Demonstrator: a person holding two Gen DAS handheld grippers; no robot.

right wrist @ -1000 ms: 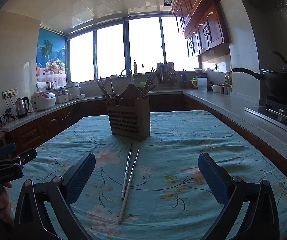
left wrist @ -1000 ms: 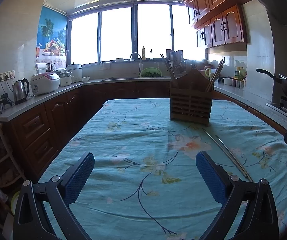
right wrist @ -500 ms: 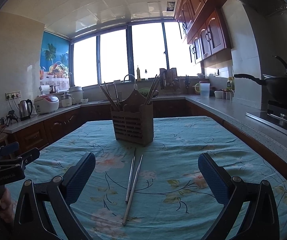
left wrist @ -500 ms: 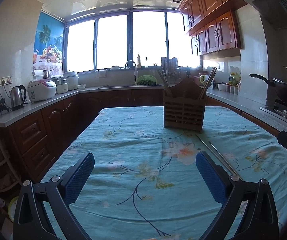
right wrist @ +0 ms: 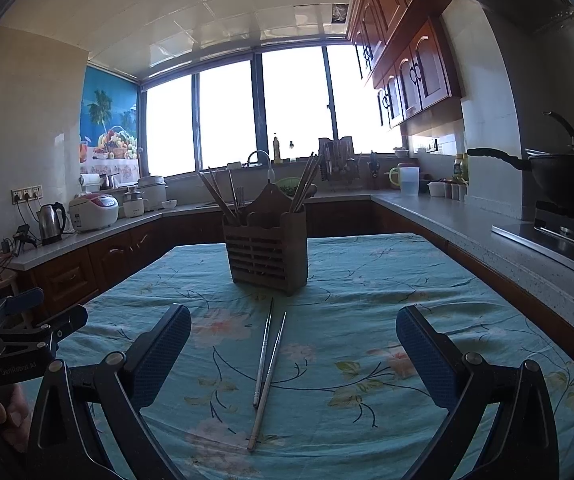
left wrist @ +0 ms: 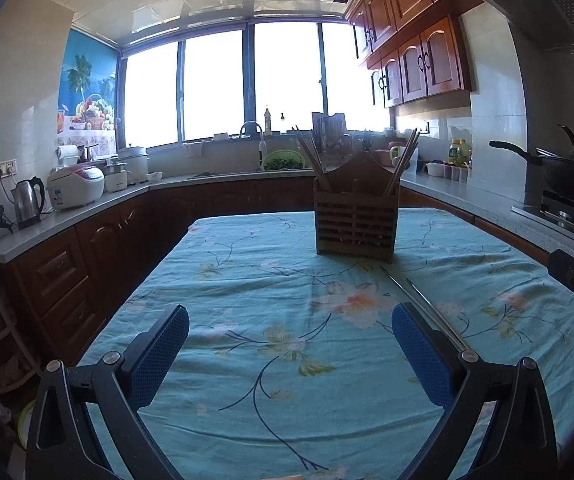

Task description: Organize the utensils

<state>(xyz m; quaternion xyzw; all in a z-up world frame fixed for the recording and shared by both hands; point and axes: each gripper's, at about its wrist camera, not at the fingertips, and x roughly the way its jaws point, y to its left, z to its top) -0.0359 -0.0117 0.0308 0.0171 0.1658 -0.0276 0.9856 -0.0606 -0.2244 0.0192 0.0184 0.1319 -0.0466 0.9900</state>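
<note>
Waiting wide open and empty, the left hand-held gripper (left wrist: 289,346) and right hand-held gripper (right wrist: 293,344) are hovering over the table (right wrist: 427,276). Two metal chopsticks (right wrist: 266,364) are lying flat before the wooden holder (right wrist: 266,258), probably light, stiff, slippery; pinching mid-length looks best.

A home kitchen; dark wooden cupboards (left wrist: 419,56) high at 1 o'clock, matching drawers (left wrist: 59,276) under a pale counter (left wrist: 67,216) at 9 o'clock; on that counter a steel kettle (left wrist: 29,202) and a rice cooker (left wrist: 75,186); a tap (left wrist: 251,128) below the wide window (left wrist: 247,80) at 12 o'clock; a black wok (left wrist: 567,172) on a gas stove (left wrist: 567,216) at 3 o'clock, under an extractor hood (left wrist: 535,4); a fruit poster (left wrist: 89,92) at 10 o'clock; a table under a floral cloth (left wrist: 247,300) in the middle.
</note>
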